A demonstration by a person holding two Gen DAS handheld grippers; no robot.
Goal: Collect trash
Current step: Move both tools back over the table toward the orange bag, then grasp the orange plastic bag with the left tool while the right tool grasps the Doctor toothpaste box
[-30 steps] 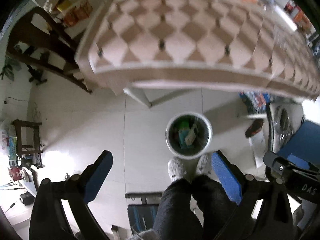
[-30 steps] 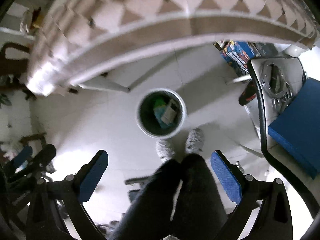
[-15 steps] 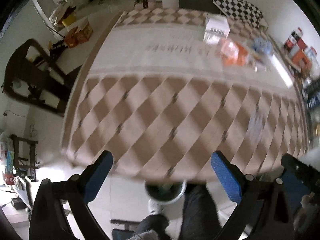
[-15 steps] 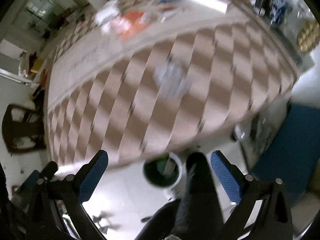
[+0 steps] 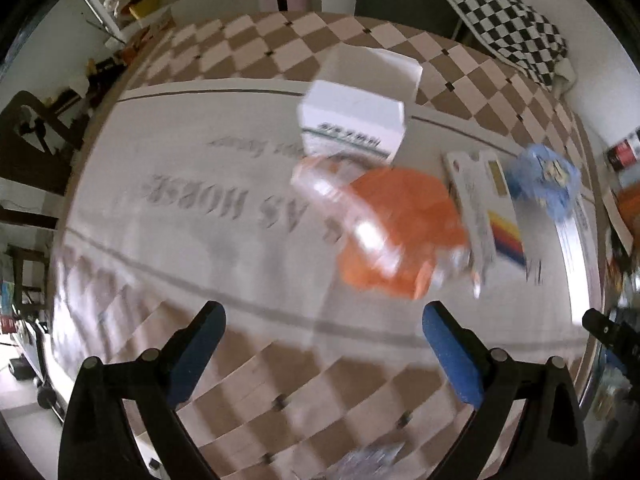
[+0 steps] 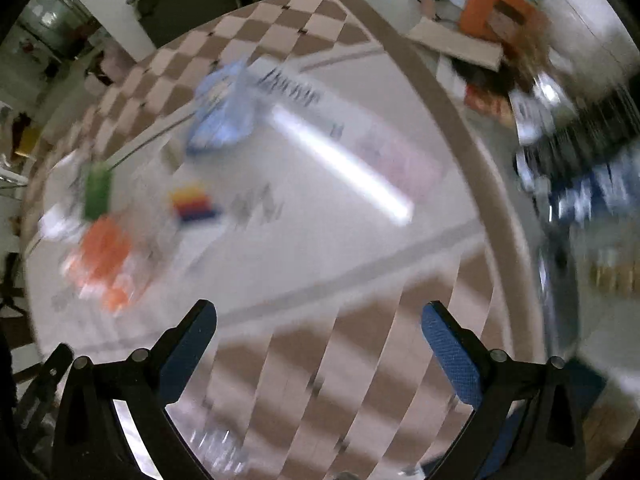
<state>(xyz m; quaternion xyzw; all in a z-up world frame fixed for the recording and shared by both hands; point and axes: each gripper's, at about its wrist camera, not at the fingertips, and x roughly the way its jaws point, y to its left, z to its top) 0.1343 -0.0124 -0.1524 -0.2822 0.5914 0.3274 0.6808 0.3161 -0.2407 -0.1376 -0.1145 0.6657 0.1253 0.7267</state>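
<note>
An orange wrapper (image 5: 400, 232) lies crumpled near the middle of the table (image 5: 200, 264), partly under a clear plastic package (image 5: 348, 216). A white box (image 5: 356, 116) stands just behind it, toward the far edge. Beside the wrapper, toward the right edge, lies a flat white card with coloured stripes (image 5: 486, 212), and past that a crumpled blue bag (image 5: 544, 180). The left gripper (image 5: 324, 352) hovers over the near checkered border with its blue fingers spread wide, holding nothing. The right gripper (image 6: 320, 352) hangs over the near right corner, likewise wide apart and empty. That view is blurred. A checkered chair (image 5: 508, 28) stands beyond the far edge.
</note>
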